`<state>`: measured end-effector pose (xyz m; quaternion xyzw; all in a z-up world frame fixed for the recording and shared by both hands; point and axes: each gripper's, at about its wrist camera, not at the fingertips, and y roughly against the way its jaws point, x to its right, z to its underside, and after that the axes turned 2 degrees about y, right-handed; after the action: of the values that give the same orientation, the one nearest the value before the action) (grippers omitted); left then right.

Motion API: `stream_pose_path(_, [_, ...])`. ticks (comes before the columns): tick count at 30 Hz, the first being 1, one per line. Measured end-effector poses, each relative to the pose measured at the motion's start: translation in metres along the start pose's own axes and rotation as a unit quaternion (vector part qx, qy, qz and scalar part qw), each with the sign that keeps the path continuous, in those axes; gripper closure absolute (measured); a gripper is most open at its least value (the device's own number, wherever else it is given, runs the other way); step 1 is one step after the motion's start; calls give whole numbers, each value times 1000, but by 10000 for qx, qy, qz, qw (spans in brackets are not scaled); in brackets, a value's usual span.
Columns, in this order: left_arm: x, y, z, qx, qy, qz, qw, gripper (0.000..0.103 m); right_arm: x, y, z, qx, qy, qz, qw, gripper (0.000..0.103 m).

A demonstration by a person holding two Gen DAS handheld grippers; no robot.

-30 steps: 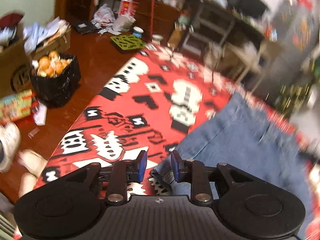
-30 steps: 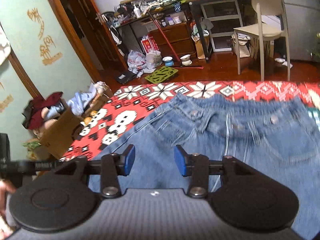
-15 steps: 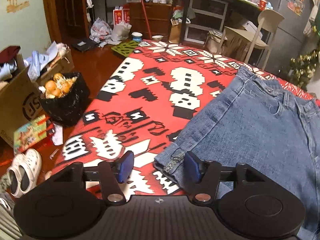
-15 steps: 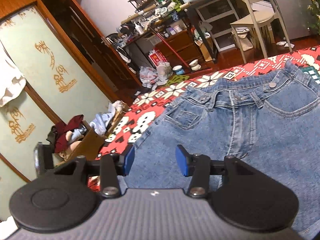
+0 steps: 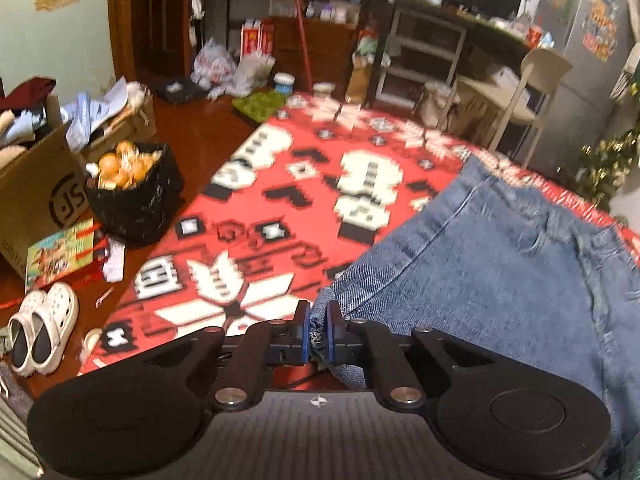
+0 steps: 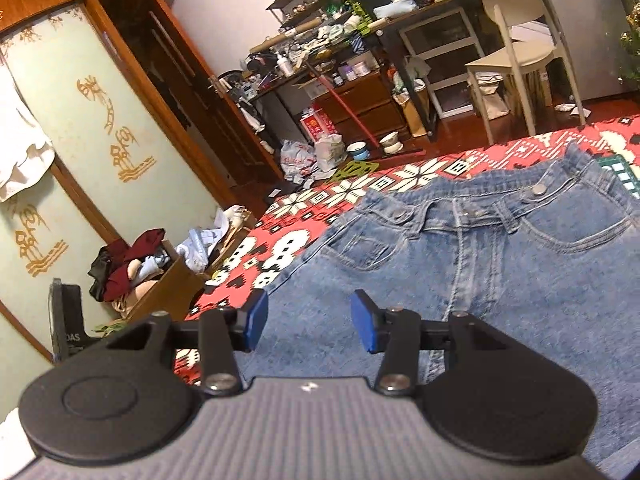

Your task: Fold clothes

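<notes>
A red patterned blanket (image 5: 280, 216) fills the middle of the left wrist view, and one pair of blue jeans (image 5: 500, 280) lies spread on it, taking up the lower right of that frame and the centre and right of the right wrist view (image 6: 460, 272), waistband toward the top.

Half a second ago the left gripper (image 5: 318, 330) had its blue pads wide apart on either side of the hem corner; now the jaws are closing and the pads pinch that denim corner between them at lower centre, the cloth bunched up in the gap. The right gripper (image 6: 308, 322) looks the same as before: jaws standing apart, nothing between them, poised over the denim at lower centre.

Counted, going down in size: one pale chair (image 6: 516, 52) at upper right, one cardboard box (image 5: 36, 192) at the left edge, one black basket of oranges (image 5: 132, 188) beside it, two white clogs (image 5: 40, 328) at lower left, and two small bowls (image 6: 374, 146) on the floor beyond the blanket.
</notes>
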<state>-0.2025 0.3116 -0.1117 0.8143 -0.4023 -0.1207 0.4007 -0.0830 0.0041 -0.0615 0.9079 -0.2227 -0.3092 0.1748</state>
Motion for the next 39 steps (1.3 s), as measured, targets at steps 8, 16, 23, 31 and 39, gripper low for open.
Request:
stream_pose_path(8, [3, 14, -11, 525, 243, -125, 9982, 66, 35, 29, -35, -155, 551, 1209, 9910, 49])
stream_pose_path(16, [63, -21, -42, 786, 568, 1182, 9882, 64, 103, 54, -84, -99, 509, 2132, 9756, 77])
stream_pose_path(23, [106, -66, -47, 596, 181, 1657, 9842, 70, 173, 16, -103, -408, 260, 2503, 9670, 95])
stream_pose_path(31, [113, -84, -38, 516, -147, 1653, 9848, 70, 229, -40, -89, -672, -117, 2653, 9617, 103])
stream_pose_path(39, [103, -88, -45, 482, 150, 1810, 9822, 70, 219, -34, -99, -170, 97, 2538, 9670, 101])
